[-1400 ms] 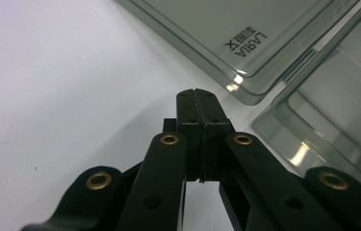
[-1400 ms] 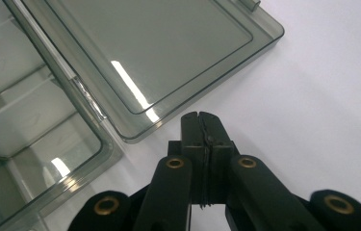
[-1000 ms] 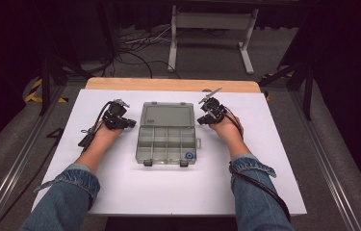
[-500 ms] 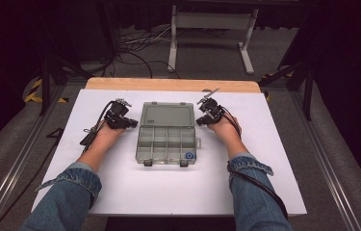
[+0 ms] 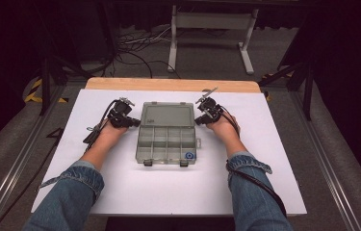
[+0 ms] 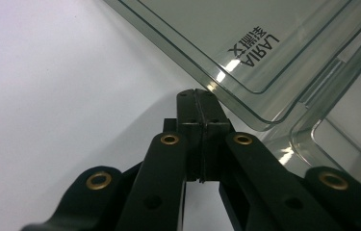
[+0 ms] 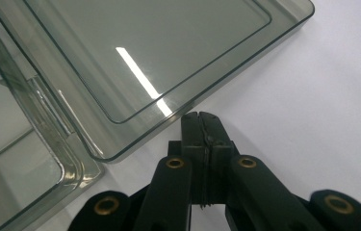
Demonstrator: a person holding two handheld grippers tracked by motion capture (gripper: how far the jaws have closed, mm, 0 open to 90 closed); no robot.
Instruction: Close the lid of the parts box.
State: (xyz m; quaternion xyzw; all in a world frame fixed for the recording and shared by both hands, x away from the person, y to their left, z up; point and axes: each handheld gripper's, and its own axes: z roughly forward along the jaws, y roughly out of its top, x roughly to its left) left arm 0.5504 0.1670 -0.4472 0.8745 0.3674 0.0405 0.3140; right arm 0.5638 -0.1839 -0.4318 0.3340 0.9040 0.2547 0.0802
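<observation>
A clear smoke-tinted plastic organizer box lies open on the white table top, its lid folded back flat and its divided tray nearer the person. My left gripper rests at the box's left side by the hinge line, jaws shut with nothing between them; in the left gripper view its tip meets the lid's edge. My right gripper mirrors it at the right side, also shut and empty, its tip just under the lid's rim.
The white board covers the table, with a wooden strip along the far edge. Two latches stick out from the tray's near side. Cables and a metal stand are on the floor beyond.
</observation>
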